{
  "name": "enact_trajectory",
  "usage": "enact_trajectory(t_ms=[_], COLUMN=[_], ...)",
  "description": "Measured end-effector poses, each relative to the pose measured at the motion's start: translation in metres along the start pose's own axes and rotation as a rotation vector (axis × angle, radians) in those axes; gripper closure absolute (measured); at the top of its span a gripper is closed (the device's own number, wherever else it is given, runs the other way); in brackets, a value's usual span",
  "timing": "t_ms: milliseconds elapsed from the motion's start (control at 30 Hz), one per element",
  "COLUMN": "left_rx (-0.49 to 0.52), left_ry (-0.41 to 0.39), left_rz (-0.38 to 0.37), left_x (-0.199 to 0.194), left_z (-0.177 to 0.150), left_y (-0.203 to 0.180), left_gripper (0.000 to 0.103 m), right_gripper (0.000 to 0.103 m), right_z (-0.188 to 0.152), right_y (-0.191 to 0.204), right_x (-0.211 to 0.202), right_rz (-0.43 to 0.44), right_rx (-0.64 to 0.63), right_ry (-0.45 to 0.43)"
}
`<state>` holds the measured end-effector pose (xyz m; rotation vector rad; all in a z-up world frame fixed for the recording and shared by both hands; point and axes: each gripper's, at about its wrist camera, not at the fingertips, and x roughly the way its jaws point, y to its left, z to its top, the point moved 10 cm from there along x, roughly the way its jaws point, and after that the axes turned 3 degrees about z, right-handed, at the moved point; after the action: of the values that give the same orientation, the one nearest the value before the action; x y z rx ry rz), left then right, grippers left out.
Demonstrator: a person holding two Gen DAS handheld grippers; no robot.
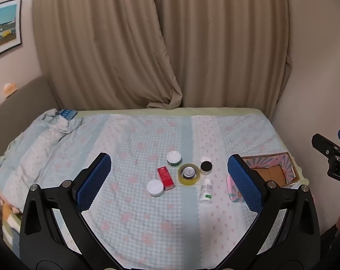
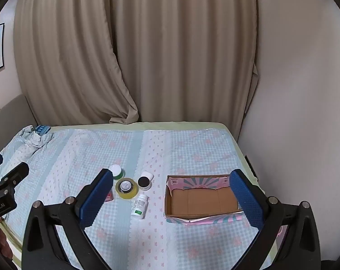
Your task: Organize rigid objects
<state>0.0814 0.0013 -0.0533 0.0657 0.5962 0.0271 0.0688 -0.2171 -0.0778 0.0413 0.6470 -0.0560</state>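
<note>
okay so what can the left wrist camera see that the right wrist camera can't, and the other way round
Only the left wrist view shows the whole red box and the white-lidded jar in front of it; the right view hides most of that box and the jar behind its own finger.

Only the right wrist view shows the whole cardboard box, empty inside.

Both show the tape roll, the lying white bottle, the black-topped jar, the green-based jar, the bedspread and the curtain. Both jaws stand open.

Two downward wrist views, shared bed [image 1: 147,225]
</note>
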Motion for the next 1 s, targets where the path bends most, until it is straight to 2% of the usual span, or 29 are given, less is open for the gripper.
enact_trajectory(t_ms=[533, 1000], left_rx=[0.003, -0.008], left_ry=[-0.003, -0.009], left_rz=[0.009, 0.013], left_x=[0.003, 0.003], left_z=[0.001, 0.002], left_y=[-0.002, -0.002], left_gripper=[0.0, 0.0], right_gripper=[0.0, 0.0], right_z=[0.011, 0.005], right_y=[0.005, 0.006], right_x=[0.002, 0.004], right_rz=[0.011, 0.018], right_rx=[0.003, 0.001], right_ry=[-0.009, -0.013])
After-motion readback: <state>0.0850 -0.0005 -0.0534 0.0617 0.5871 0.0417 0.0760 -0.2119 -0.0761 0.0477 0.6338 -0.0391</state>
